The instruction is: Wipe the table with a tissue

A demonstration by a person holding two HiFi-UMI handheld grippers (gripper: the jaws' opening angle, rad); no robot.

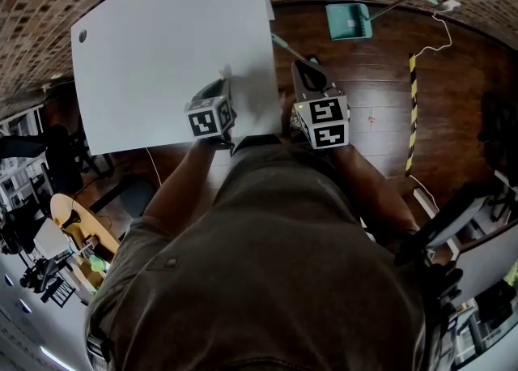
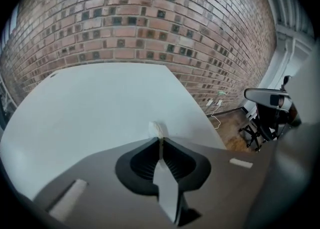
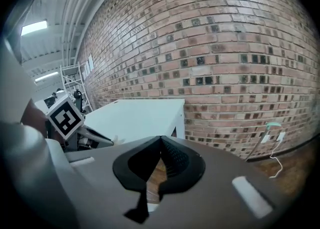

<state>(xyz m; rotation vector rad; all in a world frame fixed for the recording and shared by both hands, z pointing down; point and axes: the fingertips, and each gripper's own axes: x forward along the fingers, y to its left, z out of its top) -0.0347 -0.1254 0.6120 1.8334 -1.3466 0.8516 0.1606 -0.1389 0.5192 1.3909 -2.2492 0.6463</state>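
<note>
Fingers, L gripper: clenched on tissue; white wad pokes out past the tips, strip runs back btwn the pads.
Fingers, R gripper: pressed together at the tips, nothing btwn them; wood floor shows thru the gap lower down.
L gripper pos.: over near edge of white surface; can't tell if tissue touches the top.
R gripper pos.: just beside surface's right edge, over floor, off the top.
Bkgd: brick wall behind surface; teal dustpan on floor, well apart from both grippers.
</note>
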